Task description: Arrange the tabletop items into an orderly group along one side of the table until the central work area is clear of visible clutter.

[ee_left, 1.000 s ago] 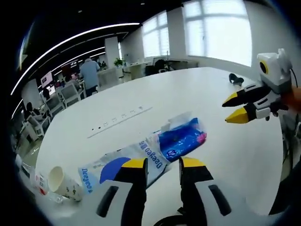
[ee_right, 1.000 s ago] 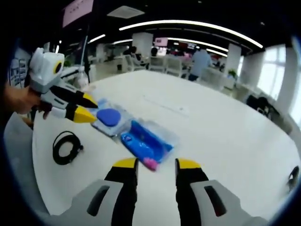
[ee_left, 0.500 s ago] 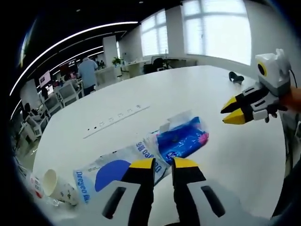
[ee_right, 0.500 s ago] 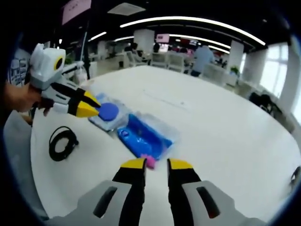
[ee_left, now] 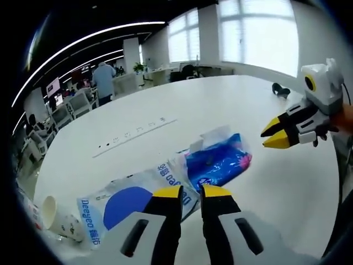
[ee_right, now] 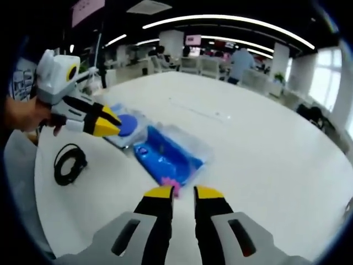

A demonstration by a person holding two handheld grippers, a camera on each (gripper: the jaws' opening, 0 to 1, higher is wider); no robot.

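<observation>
A white wipes pack (ee_left: 118,199) with a blue circle lies beside a blue tissue pack (ee_left: 218,160) on the white table (ee_left: 220,105). My left gripper (ee_left: 192,192) has its jaws nearly together, with the wipes pack's near edge between the tips. From the right gripper view, the left gripper (ee_right: 110,124) tilts down onto the wipes pack (ee_right: 128,126). My right gripper (ee_right: 183,192) is shut just short of the pink end of the blue tissue pack (ee_right: 165,157). The right gripper (ee_left: 273,134) hangs above the table, right of that pack, holding nothing.
A paper cup (ee_left: 55,218) lies on its side at the table's left edge. A coiled black cable (ee_right: 69,165) rests near the front edge. A small black object (ee_left: 281,90) sits far right. A row of sockets (ee_left: 132,135) runs across the middle. Chairs and people stand beyond.
Both grippers have gone from open to shut. The left gripper moved in onto the wipes pack's edge. The right gripper closed in on the blue pack's pink end.
</observation>
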